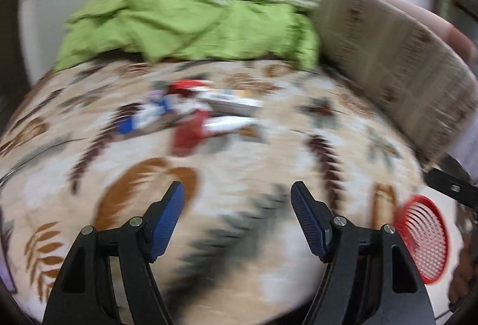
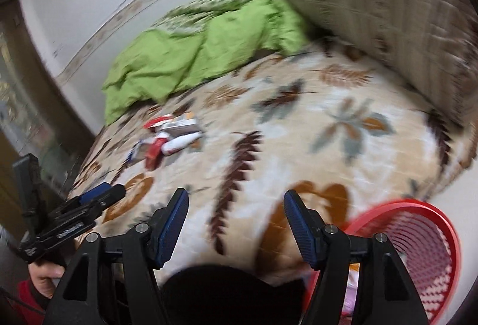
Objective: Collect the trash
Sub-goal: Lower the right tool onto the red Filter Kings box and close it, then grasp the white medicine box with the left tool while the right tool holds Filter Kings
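Note:
A blurred pile of trash point(image 1: 194, 113) lies in the middle of the bed: red, blue and white wrappers and a flat box. My left gripper point(image 1: 238, 186) hangs open over the leaf-patterned blanket point(image 1: 269, 152), well short of the pile, with nothing between its blue pads. My right gripper point(image 2: 236, 193) is open and empty too, nearer the bed's front edge, with the trash pile point(image 2: 170, 137) ahead to its left. A red mesh basket point(image 2: 418, 205) stands beside the bed at the lower right, with something pink and white inside. The left gripper point(image 2: 109, 193) shows at the left, held by a hand.
A crumpled green quilt point(image 1: 185, 20) lies along the far side of the bed against the white wall. A brown patterned cushion point(image 1: 388, 62) rises on the right. The red basket point(image 1: 424, 235) sits at the bed's right edge. A dark shape point(image 2: 227, 289) fills the bottom of the right wrist view.

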The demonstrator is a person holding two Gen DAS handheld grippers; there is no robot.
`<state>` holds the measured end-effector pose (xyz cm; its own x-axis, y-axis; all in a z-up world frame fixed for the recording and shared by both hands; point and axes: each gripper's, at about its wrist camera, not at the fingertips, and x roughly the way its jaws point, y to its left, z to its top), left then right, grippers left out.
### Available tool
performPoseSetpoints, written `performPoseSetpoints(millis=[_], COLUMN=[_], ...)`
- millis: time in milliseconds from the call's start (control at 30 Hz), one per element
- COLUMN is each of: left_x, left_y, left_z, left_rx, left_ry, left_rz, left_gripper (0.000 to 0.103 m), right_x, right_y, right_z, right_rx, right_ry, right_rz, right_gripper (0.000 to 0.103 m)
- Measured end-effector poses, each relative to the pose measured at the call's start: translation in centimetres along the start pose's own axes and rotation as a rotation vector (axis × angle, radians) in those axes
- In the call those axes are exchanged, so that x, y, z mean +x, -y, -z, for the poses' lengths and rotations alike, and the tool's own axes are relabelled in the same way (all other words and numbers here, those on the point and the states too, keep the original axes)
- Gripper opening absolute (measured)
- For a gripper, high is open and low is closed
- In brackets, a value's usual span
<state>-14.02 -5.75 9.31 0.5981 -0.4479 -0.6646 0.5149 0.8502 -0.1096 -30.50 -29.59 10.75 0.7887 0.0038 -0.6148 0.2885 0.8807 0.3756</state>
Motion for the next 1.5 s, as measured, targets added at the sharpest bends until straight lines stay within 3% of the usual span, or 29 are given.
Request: performPoseSetpoints(millis=[167,333,567,900,967,1000,1033,1133,1200,1333,1500], left_x=[1.6,2.0,2.6,2.8,3.0,3.2,3.3,3.7,4.0,4.6,6.9], left_y=[-5.5,-9.1,-10.7,-12.4,-12.2,-12.0,-11.9,-11.7,-11.7,-11.8,-12.2], left_z=[0.4,0.0,-0.2,0.1,0.0,-0.1,-0.1,-0.5,-0.8,-2.2,-5.2], left_rx=[-0.054,-0.169,-0.228,-0.285,-0.271,-0.265,-0.26,-0.251,-0.244,-0.235,-0.203], left_ry=[0.037,0.035,0.034,0.019,0.015,0.013,0.01,0.011,0.011,0.024,0.025], left_rz=[-0.203,-0.178,-0.182,-0.162,-0.163,-0.162,-0.163,-0.167,-0.171,-0.175,-0.153], left_gripper=[0.072,0.072,0.072,0.072,0.072,0.072,0.072,0.072,0.072,0.074,0.075], right_x=[4.6,9.6,18.0,27.9,29.2,29.9,30.4,30.3,28.9,25.2,20.4], right_y=[-4.8,-8.4,-12.4,-13.3,-13.1,-12.9,-12.8,-12.1,-11.8,-9.7,-7.3], right_z=[-1.1,-2.0,-4.7,-5.7,-5.6,-5.5,-5.3,-4.9,-5.2,-4.9,-3.6], right_rx=[-0.078,-0.095,-0.064,0.107,0.14,0.157,0.168,0.191,0.177,0.211,0.23], right_ry=[-0.071,-0.151,-0.222,-0.311,-0.324,-0.342,-0.354,-0.367,-0.353,-0.325,-0.272], right_rz=[-0.067,-0.119,-0.155,-0.151,-0.165,-0.182,-0.19,-0.235,-0.256,-0.318,-0.319], right_gripper=[0.07,0.07,0.07,0.069,0.058,0.045,0.039,0.027,0.024,0.024,0.024])
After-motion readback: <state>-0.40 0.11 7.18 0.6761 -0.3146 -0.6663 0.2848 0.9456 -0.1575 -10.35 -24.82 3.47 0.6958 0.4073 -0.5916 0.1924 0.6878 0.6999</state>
